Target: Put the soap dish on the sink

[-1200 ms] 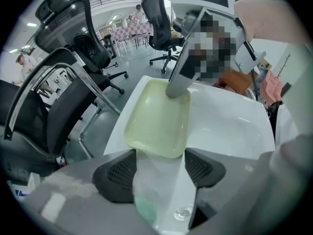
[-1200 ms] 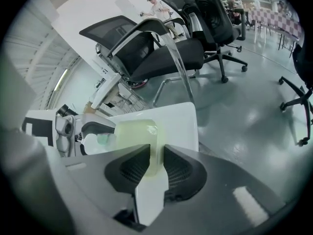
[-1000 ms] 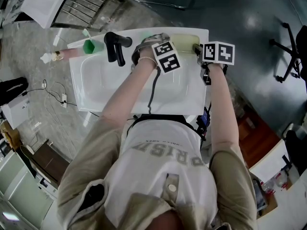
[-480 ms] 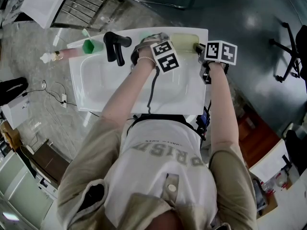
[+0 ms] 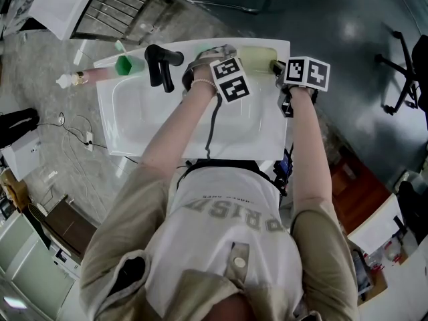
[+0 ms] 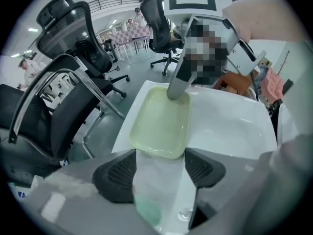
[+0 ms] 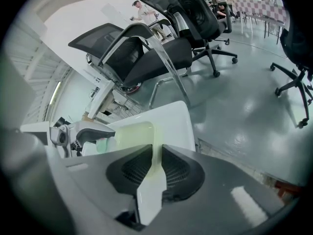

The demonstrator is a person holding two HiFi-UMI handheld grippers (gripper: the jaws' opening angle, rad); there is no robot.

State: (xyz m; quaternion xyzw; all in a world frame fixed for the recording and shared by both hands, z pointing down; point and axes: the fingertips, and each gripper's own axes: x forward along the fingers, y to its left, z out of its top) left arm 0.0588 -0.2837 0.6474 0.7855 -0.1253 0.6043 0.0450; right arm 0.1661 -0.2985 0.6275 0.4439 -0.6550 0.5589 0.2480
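sink: white, black faucet on far rim.
soap dish: pale yellow-green, flat on the sink's far right corner.
right gripper: my jaws have just been closing, now pinching the dish's right edge.
left gripper: jaws spread, gripping nothing; dish's left end just past the tips.
step: placement looks near done.
next: I'd let go with the right and lift clear without dragging the dish.

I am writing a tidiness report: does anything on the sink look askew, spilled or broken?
Nothing stands out. The pale yellow-green rectangular soap dish lies flat on the back ledge of the white rectangular sink, in line with its edge. No spill or crack shows.
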